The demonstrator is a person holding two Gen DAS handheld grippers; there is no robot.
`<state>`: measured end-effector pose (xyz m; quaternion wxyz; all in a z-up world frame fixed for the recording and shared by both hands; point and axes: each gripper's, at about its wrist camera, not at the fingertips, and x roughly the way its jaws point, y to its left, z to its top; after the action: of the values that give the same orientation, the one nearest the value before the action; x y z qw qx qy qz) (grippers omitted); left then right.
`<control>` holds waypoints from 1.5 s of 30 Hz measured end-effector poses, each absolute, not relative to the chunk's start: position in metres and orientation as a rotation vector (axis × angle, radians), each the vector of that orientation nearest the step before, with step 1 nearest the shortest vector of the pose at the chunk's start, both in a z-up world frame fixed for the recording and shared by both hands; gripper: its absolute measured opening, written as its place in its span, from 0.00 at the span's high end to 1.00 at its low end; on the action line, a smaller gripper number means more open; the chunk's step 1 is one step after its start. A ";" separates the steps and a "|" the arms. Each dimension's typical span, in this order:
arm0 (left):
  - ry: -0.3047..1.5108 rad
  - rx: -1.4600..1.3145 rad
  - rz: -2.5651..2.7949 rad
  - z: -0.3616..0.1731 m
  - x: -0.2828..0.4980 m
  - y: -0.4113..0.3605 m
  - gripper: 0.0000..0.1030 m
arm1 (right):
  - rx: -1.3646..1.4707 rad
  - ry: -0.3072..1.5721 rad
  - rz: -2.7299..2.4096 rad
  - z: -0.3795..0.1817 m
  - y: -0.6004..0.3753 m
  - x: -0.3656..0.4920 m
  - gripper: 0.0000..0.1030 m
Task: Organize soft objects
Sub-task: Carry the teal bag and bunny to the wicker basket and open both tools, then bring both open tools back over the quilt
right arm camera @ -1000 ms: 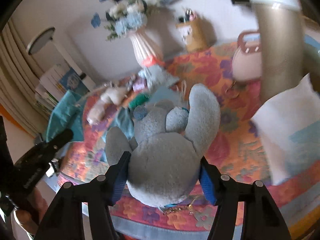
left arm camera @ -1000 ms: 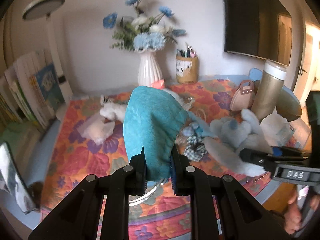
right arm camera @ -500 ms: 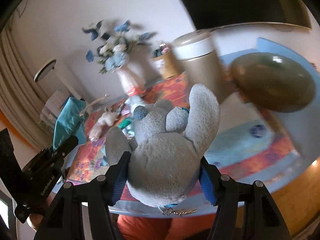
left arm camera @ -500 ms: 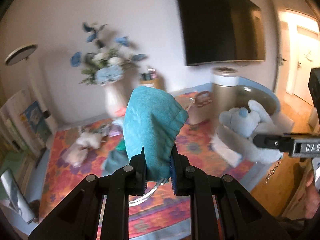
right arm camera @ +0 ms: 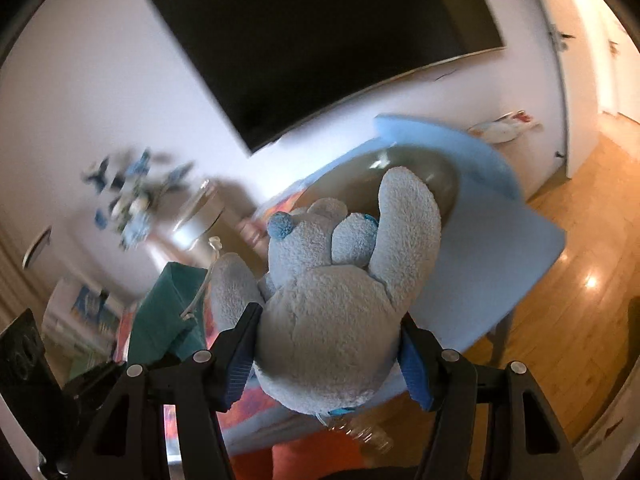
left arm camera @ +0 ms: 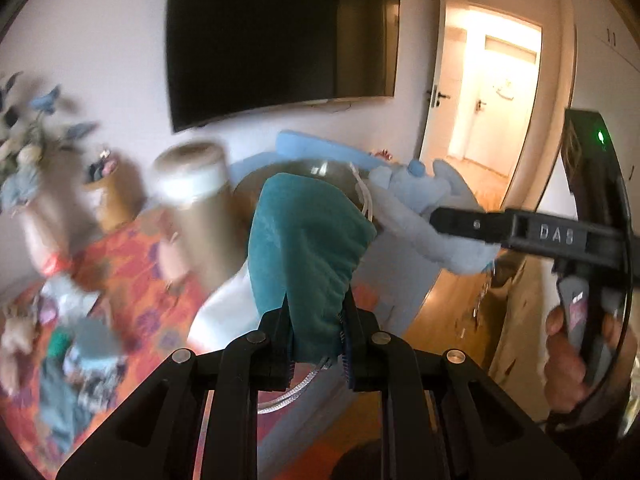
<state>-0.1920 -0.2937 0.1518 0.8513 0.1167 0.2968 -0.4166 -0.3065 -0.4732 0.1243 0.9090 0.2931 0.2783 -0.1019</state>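
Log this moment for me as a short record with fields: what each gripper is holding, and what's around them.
left gripper: shut on teal cloth, held up in the air
right gripper: shut on grey-blue plush toy, pads pressing its body
bowl: dark, round, on the blue surface beyond the toy
tall canister: blurred, standing on floral tablecloth
wall: dark screen
image quality: background motion-blurred in both views

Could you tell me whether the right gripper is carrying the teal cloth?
No, the right gripper clamps the grey plush toy; the teal cloth sits in the left gripper.
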 end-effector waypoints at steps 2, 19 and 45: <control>0.624 0.232 -0.879 0.156 -0.179 -0.318 0.86 | 0.625 0.542 -0.232 0.129 -0.491 -0.302 0.40; 0.695 0.259 -0.653 0.115 -0.077 -0.462 0.47 | 0.756 0.659 -0.280 0.091 -0.604 -0.139 0.37; 0.689 0.186 -0.644 0.152 -0.174 -0.247 0.21 | 0.511 0.730 -0.054 0.121 -0.439 -0.242 0.32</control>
<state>-0.1739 -0.2466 0.1517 0.8866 0.0894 0.3315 -0.3098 -0.2423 -0.4387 0.1211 0.9020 0.2470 0.3531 -0.0263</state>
